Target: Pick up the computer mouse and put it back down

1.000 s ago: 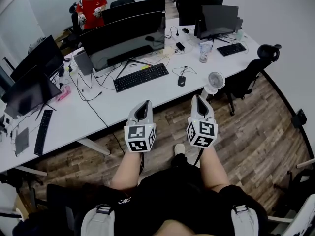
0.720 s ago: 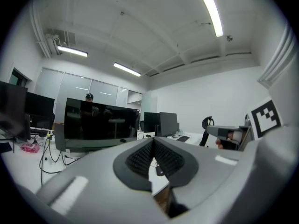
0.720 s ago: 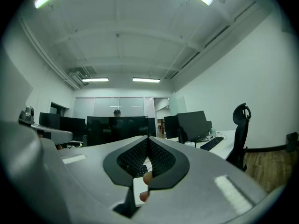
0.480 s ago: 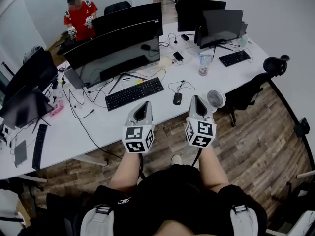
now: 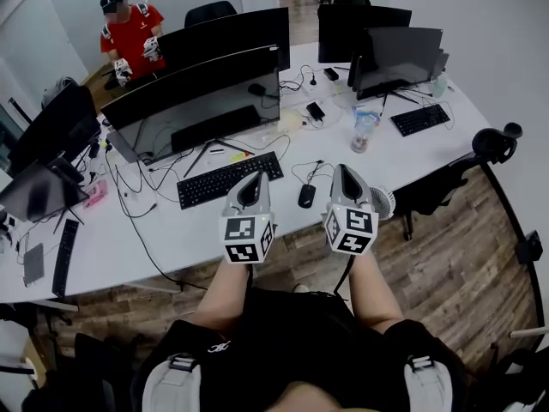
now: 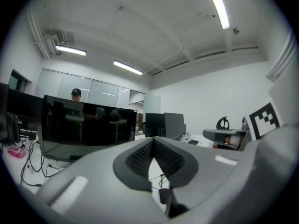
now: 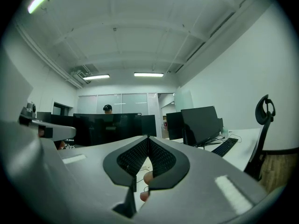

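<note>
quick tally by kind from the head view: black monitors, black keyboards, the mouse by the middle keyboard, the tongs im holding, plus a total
black flat monitors: 6
black keyboards: 2 (slim black bar at far left unclear, not counted)
black computer mouse: 1
grey handheld tongs: 2, left tongs and right tongs
total: 11

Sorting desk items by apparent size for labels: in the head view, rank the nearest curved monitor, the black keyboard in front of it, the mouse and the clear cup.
1. curved monitor
2. keyboard
3. clear cup
4. mouse
The cup looks only a little larger than the mouse, and it stands farther back, so that order is unsure.
</note>
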### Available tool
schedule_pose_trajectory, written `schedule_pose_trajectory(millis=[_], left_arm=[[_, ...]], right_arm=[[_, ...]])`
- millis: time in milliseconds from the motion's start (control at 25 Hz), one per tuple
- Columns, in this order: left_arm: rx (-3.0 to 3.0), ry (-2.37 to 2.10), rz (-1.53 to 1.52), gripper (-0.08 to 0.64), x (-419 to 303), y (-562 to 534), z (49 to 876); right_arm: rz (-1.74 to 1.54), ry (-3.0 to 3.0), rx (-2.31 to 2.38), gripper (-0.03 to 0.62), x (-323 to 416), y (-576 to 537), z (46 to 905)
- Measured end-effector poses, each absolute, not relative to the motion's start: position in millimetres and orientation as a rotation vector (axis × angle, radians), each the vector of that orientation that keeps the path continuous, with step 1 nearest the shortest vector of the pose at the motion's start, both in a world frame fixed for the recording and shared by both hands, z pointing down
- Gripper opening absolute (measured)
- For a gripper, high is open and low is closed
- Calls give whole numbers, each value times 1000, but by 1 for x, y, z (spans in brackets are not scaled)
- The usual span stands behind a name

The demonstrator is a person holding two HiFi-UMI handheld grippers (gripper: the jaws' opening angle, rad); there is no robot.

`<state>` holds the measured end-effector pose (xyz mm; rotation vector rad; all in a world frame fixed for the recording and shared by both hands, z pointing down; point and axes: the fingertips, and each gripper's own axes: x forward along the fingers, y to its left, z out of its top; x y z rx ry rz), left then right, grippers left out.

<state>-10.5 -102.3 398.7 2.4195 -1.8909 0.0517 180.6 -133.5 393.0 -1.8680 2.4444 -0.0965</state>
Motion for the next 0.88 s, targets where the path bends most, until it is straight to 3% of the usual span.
schedule_pose_trajectory(millis=[600,880], left_arm=[[2420,-1788,104,54,-22,-184,430],[2407,-1733,109,54,-42,-222,445]], right_arm=[[-266,2455,-1971,6,160,-218,433],[-476,2481,-2066,163,142,-256,480]])
